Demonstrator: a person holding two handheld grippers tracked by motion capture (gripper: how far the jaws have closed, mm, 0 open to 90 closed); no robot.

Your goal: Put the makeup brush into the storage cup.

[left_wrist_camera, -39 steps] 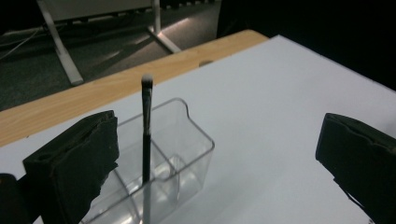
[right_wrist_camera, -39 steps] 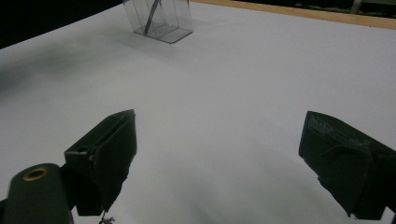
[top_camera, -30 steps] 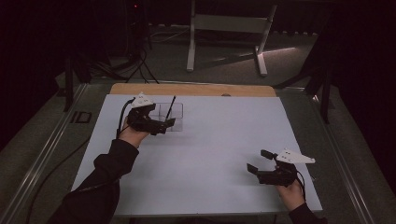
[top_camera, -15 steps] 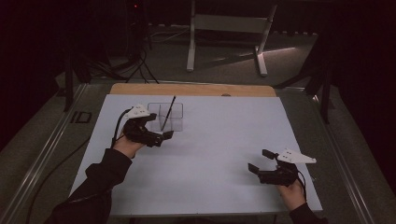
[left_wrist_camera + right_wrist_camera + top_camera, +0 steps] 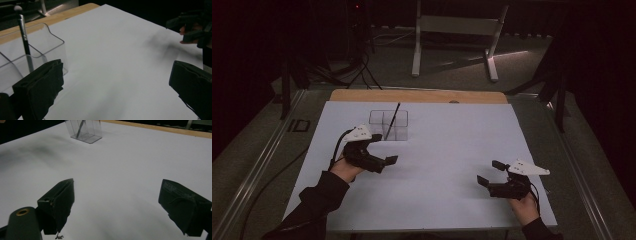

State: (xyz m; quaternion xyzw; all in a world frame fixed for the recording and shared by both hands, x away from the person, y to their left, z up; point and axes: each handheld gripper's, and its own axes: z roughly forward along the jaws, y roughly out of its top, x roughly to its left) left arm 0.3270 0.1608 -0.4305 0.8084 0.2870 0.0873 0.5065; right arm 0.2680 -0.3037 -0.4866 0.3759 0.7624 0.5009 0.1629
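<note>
While both tools gape empty, left tool (image 5: 384, 161) hovers at 9 o'clock on tabletop (image 5: 452, 145), right tool (image 5: 489, 173) at 4; brush (image 5: 393, 119) leans in clear bin (image 5: 388, 125), 11 o'clock.

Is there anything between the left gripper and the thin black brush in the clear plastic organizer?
Only the clear plastic organizer's own wall. The thin black brush stands inside; the open left gripper is beside it.
</note>
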